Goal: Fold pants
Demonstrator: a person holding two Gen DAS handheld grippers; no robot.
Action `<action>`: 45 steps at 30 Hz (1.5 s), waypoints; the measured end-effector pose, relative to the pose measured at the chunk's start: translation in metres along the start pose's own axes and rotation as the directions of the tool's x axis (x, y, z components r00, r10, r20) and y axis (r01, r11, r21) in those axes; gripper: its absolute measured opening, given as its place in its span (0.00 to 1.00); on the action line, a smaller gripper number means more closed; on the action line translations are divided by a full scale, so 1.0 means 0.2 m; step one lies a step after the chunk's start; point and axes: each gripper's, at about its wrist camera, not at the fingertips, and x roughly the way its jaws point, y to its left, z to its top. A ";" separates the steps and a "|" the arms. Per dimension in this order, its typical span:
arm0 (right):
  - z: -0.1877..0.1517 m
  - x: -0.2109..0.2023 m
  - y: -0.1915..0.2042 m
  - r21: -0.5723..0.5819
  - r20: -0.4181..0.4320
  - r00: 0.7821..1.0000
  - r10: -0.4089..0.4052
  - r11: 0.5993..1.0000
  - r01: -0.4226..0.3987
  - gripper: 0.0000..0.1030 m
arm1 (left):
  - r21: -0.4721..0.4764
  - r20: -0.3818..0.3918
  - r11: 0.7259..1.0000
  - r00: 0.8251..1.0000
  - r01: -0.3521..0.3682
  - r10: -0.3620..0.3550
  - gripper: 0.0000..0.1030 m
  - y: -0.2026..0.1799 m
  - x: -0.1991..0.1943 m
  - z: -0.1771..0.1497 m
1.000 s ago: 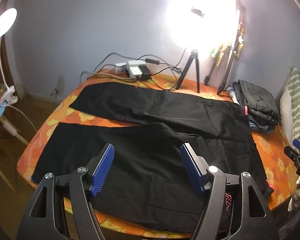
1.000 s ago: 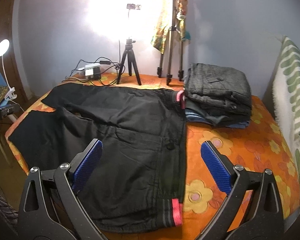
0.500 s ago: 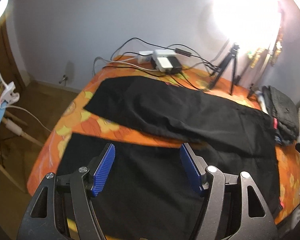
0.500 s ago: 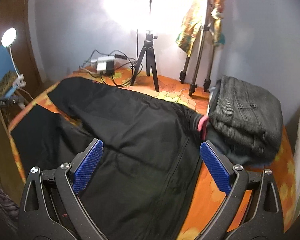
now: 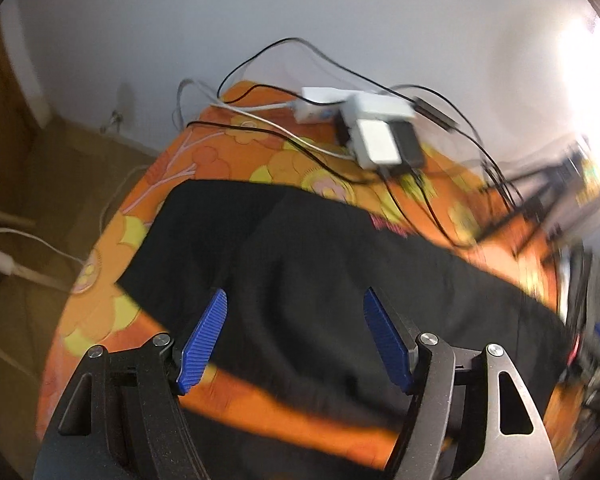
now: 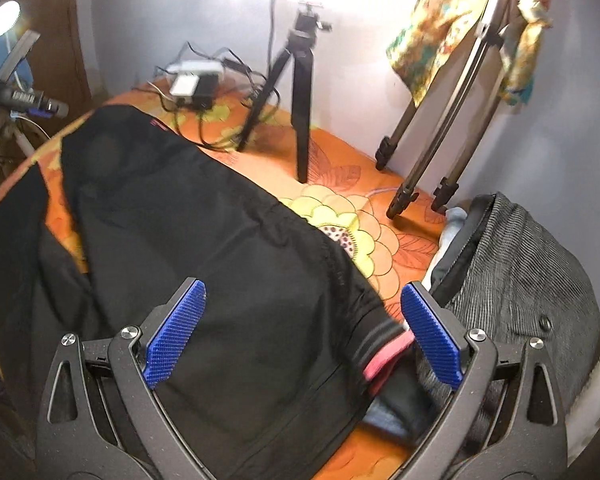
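Note:
Black pants [image 5: 300,264] lie spread flat on an orange flowered bedspread [image 5: 236,152]. In the left wrist view, my left gripper [image 5: 296,312] is open and empty above the far leg, near its hem end. In the right wrist view, the pants [image 6: 220,240] stretch from the far left hem to the waistband with a pink stripe [image 6: 383,360]. My right gripper [image 6: 301,300] is open and empty above the far waistband corner.
A power strip with chargers and cables [image 5: 371,128] lies at the bed's far edge. A small tripod [image 6: 300,92] and a larger stand [image 6: 439,140] stand at the back. A pile of folded clothes [image 6: 511,288] sits right of the waistband.
Both grippers have moved forward over the bed toward the far leg and far waistband corner. Both have stayed open.

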 end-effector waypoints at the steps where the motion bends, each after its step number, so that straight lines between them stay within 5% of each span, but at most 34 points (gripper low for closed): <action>1: 0.01 0.04 -0.02 -0.003 -0.014 1.000 0.000 1.000 0.000 0.97 | -0.035 -0.011 0.999 1.000 -0.001 0.000 0.69 0.02 0.06 0.06; 12: 0.09 0.33 -0.19 -0.007 -0.105 0.989 0.101 0.995 -0.103 0.97 | -0.235 -0.072 0.971 0.997 -0.043 0.027 0.69 0.09 0.47 0.30; 29: 0.09 0.54 -0.19 -0.071 -0.204 0.965 0.167 0.980 -0.185 0.95 | -0.241 -0.036 0.962 0.991 -0.132 0.127 0.69 0.04 0.60 0.35; 34: 0.06 0.53 -0.15 -0.094 -0.236 0.951 0.200 0.969 -0.227 0.75 | -0.195 -0.016 0.968 0.987 -0.159 0.159 0.68 0.00 0.59 0.33; 36: 0.05 0.53 -0.13 -0.109 -0.251 0.946 0.204 0.965 -0.237 0.51 | -0.192 -0.002 0.967 0.985 -0.168 0.171 0.60 0.01 0.59 0.32; 41: 0.03 0.47 -0.11 -0.107 -0.235 0.952 0.197 0.968 -0.227 0.26 | -0.188 0.022 0.975 0.992 -0.115 0.121 0.20 0.04 0.58 0.30; 45: 0.05 0.40 -0.12 -0.097 -0.205 0.959 0.197 0.971 -0.220 0.11 | -0.179 0.042 0.981 0.995 -0.081 0.090 0.10 0.02 0.55 0.28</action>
